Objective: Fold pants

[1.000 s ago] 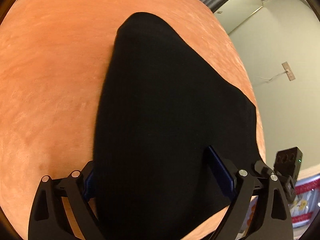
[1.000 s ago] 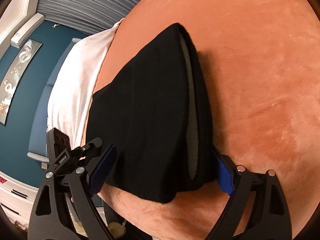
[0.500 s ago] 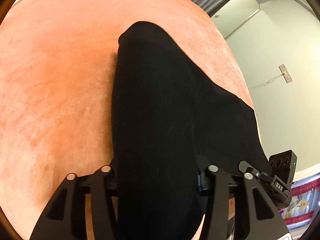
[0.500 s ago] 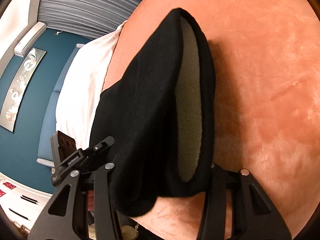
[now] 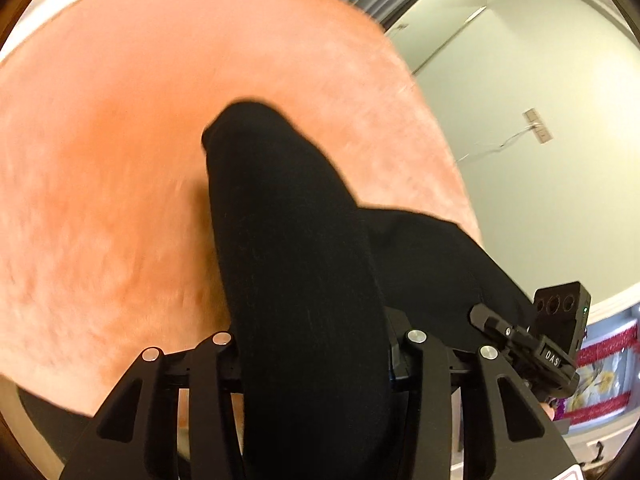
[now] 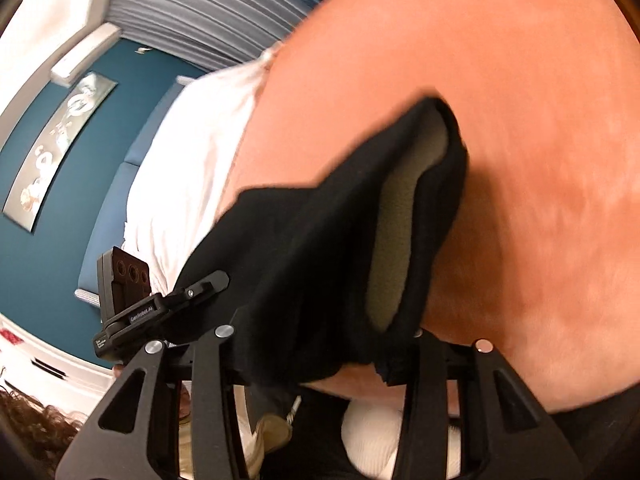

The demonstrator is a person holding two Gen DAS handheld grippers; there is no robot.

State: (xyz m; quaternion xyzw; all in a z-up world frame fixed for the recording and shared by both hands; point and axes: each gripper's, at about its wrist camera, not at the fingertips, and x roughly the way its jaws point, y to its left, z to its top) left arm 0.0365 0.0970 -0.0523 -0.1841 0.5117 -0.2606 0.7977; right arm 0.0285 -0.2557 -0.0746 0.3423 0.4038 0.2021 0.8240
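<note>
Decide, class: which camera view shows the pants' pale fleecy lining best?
The right wrist view: the pants gape at the held edge, exposing the pale lining. The left wrist view shows only their black outer side, no lining.

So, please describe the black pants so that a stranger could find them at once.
Look at the large orange plush cover beside the white sheet. The black pants rise from it, pinched in the left tongs and the right tongs. They are the only black cloth, with a pale fleecy lining.

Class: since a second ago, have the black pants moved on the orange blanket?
Yes. The black pants, clamped in both tools, have lifted off the orange blanket toward the camera.
</note>
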